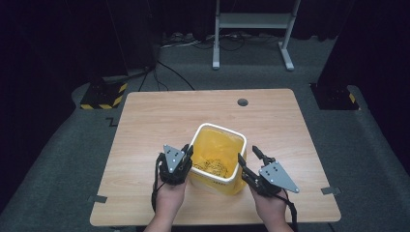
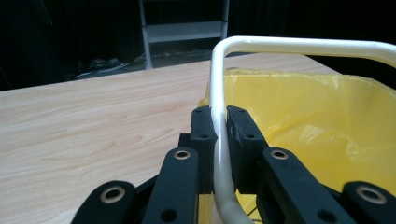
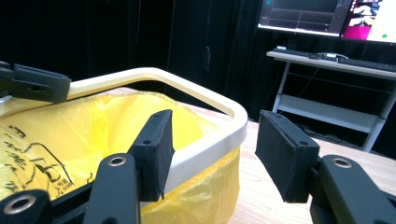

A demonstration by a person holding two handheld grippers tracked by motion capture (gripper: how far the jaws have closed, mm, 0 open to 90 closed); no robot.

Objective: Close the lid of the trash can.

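high view overhead, claw views close, bin rim (image 2: 299,45) shared

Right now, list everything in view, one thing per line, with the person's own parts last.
table: one, light wood, centre of the high view.
bin: one, white rim, on the table's near half.
bag: one, yellow with black print, lining the bin.
hole: one, dark, round, near the table's far edge.
stand: one, white, on the floor beyond the table.
striped base: one, black and yellow, floor far left.
left gripper: one, black, jaws clamped on the rim.
right gripper: one, black, jaws open astride the rim.
hands: two, at the near edge.
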